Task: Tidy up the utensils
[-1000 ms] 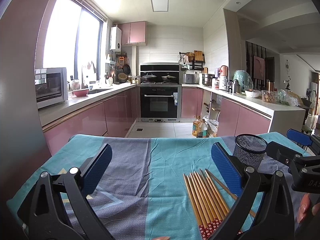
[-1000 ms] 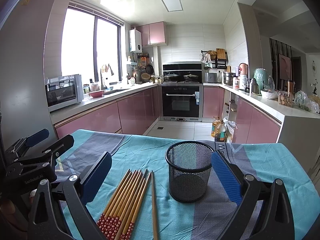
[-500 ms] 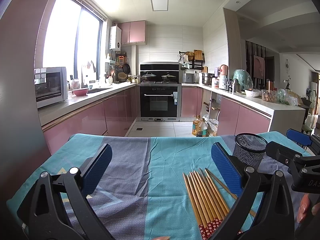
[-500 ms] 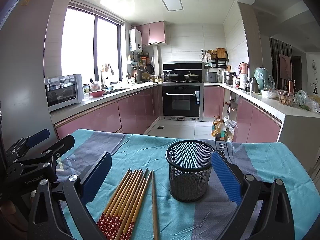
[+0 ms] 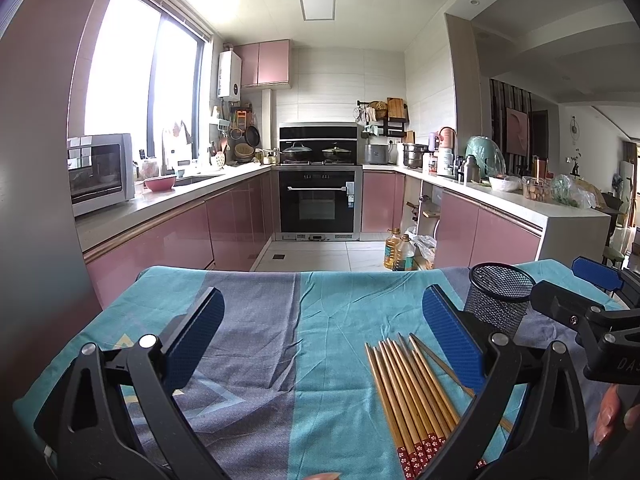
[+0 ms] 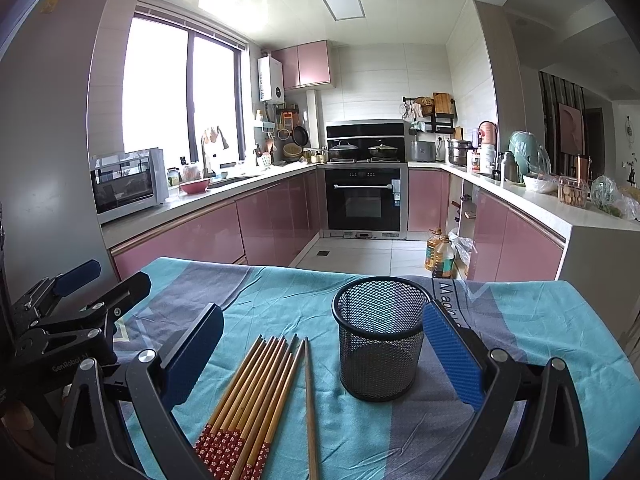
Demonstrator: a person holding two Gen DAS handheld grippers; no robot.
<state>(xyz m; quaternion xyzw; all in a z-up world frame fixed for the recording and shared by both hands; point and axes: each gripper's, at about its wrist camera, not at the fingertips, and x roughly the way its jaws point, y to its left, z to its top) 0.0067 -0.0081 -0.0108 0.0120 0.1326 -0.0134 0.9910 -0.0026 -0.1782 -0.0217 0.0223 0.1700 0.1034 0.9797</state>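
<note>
Both grippers hover above the table with their blue-padded jaws spread wide and nothing between them. Seen from its own camera, the left gripper (image 5: 320, 332) is over bare tablecloth (image 5: 260, 320), teal with grey-blue stripes and creased in places. Its right finger (image 5: 452, 340) reaches over the far ends of the chopsticks (image 5: 412, 392), which lie flat on the cloth in a tight row, red flower-patterned ends toward the camera. One further chopstick (image 5: 436, 360) lies apart on the right, angled away from the bundle.

From the right wrist view, the right gripper (image 6: 322, 344) frames both the chopsticks (image 6: 252, 396) and the black mesh cup (image 6: 380, 336). That cup stands upright on the cloth, just right of the single chopstick (image 6: 309, 404), and its rim sits close beside the right finger's pad (image 6: 452, 356); whether they touch cannot be told. At the far left of this view the left gripper (image 6: 88, 292) shows from the side.

Beyond the table is a kitchen with pink cabinets (image 6: 272, 216), a black oven (image 6: 364, 200) and a microwave (image 6: 128, 184) on the counter.
</note>
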